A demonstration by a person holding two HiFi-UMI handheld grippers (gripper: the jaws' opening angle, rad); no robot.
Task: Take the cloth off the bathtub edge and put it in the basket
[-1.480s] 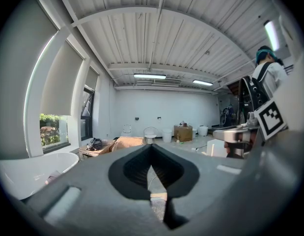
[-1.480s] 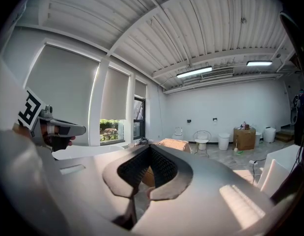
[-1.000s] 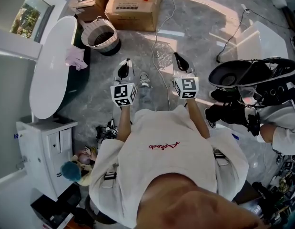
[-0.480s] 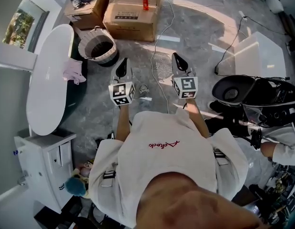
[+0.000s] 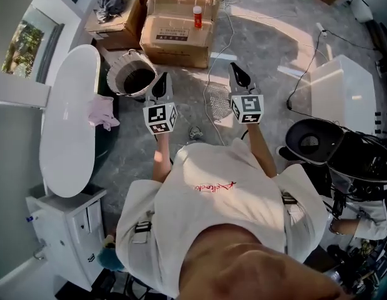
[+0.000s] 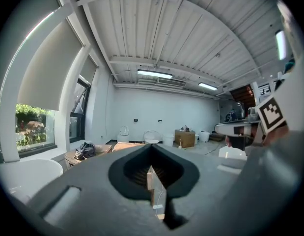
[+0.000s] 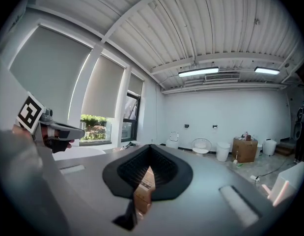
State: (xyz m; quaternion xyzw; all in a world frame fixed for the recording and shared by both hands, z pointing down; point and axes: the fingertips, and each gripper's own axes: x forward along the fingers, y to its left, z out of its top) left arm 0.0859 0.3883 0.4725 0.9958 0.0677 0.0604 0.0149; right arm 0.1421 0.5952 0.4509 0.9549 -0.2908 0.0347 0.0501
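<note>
Over on the left, the crumpled pale pink cloth (image 5: pixel 102 111) lies draped on the rim of the white oval bathtub (image 5: pixel 68 136), well apart from both tongs. How far it hangs down the tub's dark outer side I can't make out. Near it on the grey floor (image 5: pixel 262 36) stands the round white wicker basket (image 5: pixel 132 74). Its inside is too dark to see into, and in the head view its right rim is overlapped by the left gripper (image 5: pixel 162 83). That gripper's black jaws are closed together on nothing, with only a thin slit between them. The right gripper (image 5: pixel 238 75) is closed and empty the same way. The person's white-shirted torso (image 5: pixel 212 205) hides the floor beneath. Red script across the shirt is too blurred to read. The brown cardboard box (image 5: pixel 180 24) carries a dark printed label, too small to read, and a small red bottle (image 5: pixel 197 16) stands on top. Each gripper's cube (image 5: pixel 160 117) shows black-and-white square markers.
</note>
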